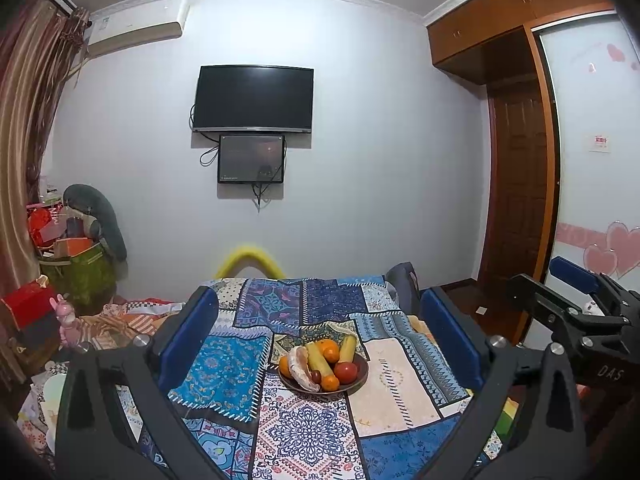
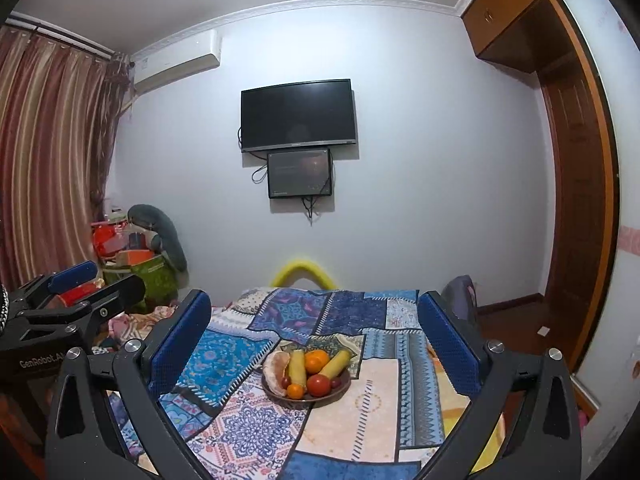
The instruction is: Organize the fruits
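One brown bowl (image 1: 362,368) of fruit, two yellow pieces, left gripper (image 1: 320,340) and right gripper (image 2: 316,340) both spread, empty.

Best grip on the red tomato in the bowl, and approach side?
Take the red tomato across its round middle, coming from above and the near side: it sits at the brown bowl's near rim, clear on top, with an orange on its left and corn behind. Probably easiest for the open right gripper.
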